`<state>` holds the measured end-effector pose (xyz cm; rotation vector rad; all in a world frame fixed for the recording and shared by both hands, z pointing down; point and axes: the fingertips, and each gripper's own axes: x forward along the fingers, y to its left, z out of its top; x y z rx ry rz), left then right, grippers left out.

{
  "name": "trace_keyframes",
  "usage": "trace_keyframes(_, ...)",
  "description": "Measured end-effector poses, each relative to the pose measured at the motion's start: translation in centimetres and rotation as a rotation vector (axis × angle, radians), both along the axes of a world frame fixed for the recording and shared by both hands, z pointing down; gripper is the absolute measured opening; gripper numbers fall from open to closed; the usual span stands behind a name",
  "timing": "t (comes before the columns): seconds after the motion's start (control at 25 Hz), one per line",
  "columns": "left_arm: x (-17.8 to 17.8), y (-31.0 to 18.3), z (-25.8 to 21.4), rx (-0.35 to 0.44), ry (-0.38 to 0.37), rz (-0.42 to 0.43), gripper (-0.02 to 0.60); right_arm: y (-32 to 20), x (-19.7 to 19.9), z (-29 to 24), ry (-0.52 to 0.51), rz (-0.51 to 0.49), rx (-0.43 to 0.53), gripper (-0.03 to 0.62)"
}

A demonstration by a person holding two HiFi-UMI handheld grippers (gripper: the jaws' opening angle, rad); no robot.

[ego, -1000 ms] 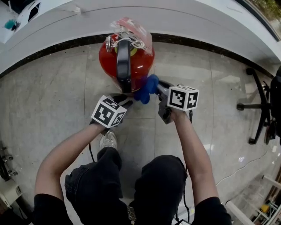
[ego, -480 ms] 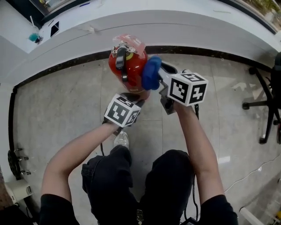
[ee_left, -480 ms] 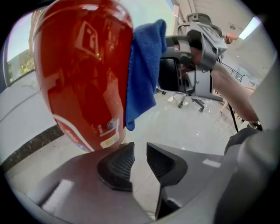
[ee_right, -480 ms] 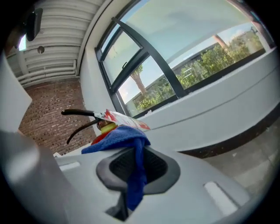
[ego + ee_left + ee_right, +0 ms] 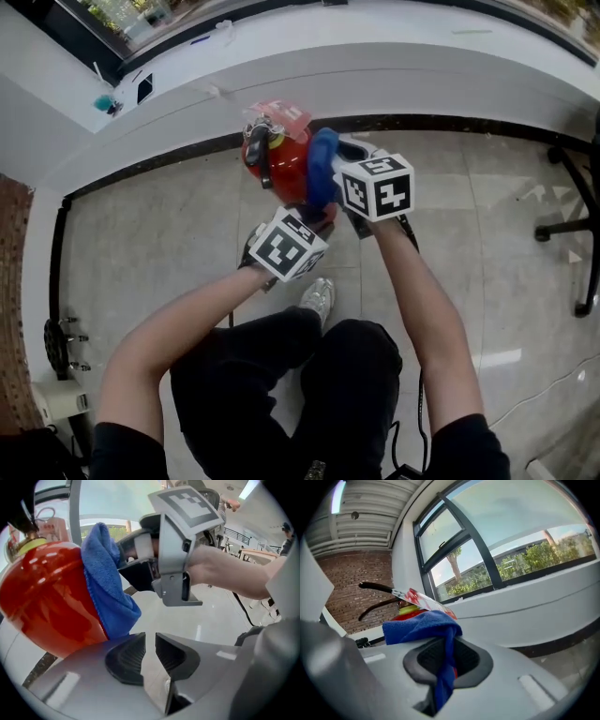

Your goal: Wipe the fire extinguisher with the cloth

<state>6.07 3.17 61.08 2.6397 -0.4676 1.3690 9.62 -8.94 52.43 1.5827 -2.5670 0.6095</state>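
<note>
**Head view: cloth on the cylinder's flank, stroke runs along its tall axis**

The right gripper (image 5: pixel 447 660) is clamped on the blue cloth (image 5: pixel 424 625), a fold of which hangs down between its pads. Straight ahead of those jaws, just past the bunched cloth, is the red fire extinguisher (image 5: pixel 281 169). It seems to stand upright on the floor (image 5: pixel 141 234), with its long axis vertical. The cloth looks pressed against the flank facing this gripper, so this gripper is the nearer one. I judge the coming wipe has to travel up or down that flank.

The left gripper (image 5: pixel 150 651) has just been closing. Its jaws now stand a narrow slit apart with nothing between them. From it the cylinder lies ahead and to the left, near but apparently not touching.
</note>
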Motion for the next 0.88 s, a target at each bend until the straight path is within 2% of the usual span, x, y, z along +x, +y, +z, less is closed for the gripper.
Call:
trace_keyframes(0.28, 1.8, -0.4, 3.7, -0.059, 0.002, 0.02, 0.055, -3.1, 0.0, 7.8, -0.065, -0.077, -0.124, 0.032)
trace_keyframes(0.44, 1.3, -1.4, 6.3, -0.082, -0.015, -0.034, 0.046, -4.2, -0.2, 13.9, -0.093, -0.132, -0.201, 0.032)
trace_keyframes(0.56, 0.5, -1.9, 8.4, -0.112, -0.019, -0.107, 0.04, -4.8, -0.7, 17.9, -0.127, -0.177, -0.243, 0.031)
trace_keyframes(0.68, 0.2, -2.0, 10.4, -0.138, -0.016, -0.153, 0.038, -5.4, -0.9, 22.3, -0.063, -0.206, -0.294, 0.031)
trace_keyframes(0.88, -0.6, -2.0, 13.5, -0.176, -0.033, -0.165, 0.037, -5.0, -1.0, 28.7, -0.004, -0.231, -0.377, 0.031)
